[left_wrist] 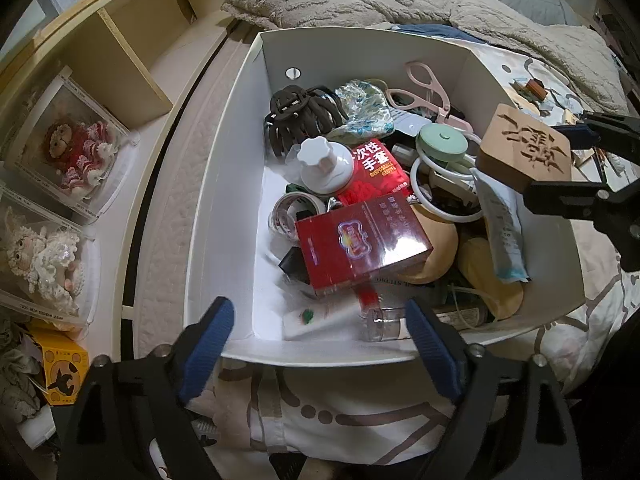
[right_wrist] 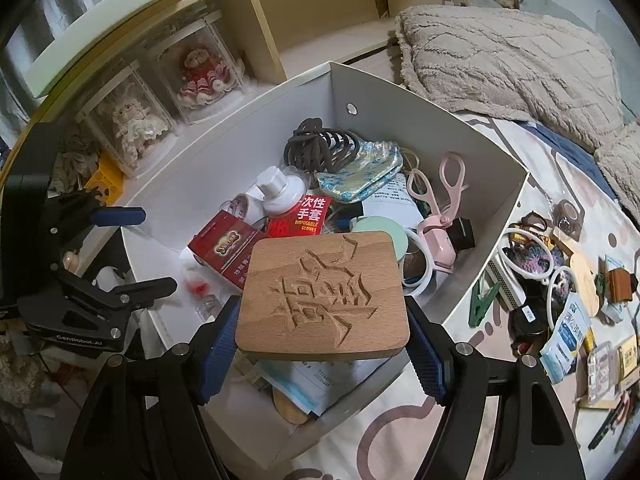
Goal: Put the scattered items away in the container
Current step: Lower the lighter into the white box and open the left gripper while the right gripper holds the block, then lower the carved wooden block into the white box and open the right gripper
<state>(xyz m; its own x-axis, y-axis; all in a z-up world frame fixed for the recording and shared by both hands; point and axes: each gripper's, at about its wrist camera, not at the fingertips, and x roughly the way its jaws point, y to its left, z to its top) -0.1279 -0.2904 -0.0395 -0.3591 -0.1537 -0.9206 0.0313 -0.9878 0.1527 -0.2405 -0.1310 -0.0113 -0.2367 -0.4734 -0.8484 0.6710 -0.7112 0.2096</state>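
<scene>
A white box [left_wrist: 224, 184] [right_wrist: 492, 184] sits on the bed, holding a red carton [left_wrist: 360, 240] [right_wrist: 224, 248], a red glove pack [left_wrist: 376, 168], a brown hair claw [left_wrist: 296, 116] [right_wrist: 316, 148], pink scissors [right_wrist: 440, 196] and other items. My right gripper [right_wrist: 322, 328] is shut on a carved wooden block [right_wrist: 324, 300] and holds it above the box's near right side; it also shows in the left wrist view [left_wrist: 524, 148]. My left gripper [left_wrist: 320, 344] is open and empty over the box's near edge.
Several scattered items lie on the patterned sheet right of the box, among them white rings [right_wrist: 528, 260], a green clip [right_wrist: 482, 300] and a blue-white packet [right_wrist: 564, 340]. Shelves with boxed dolls [left_wrist: 76, 148] stand to the left. A beige blanket [right_wrist: 500, 56] lies behind.
</scene>
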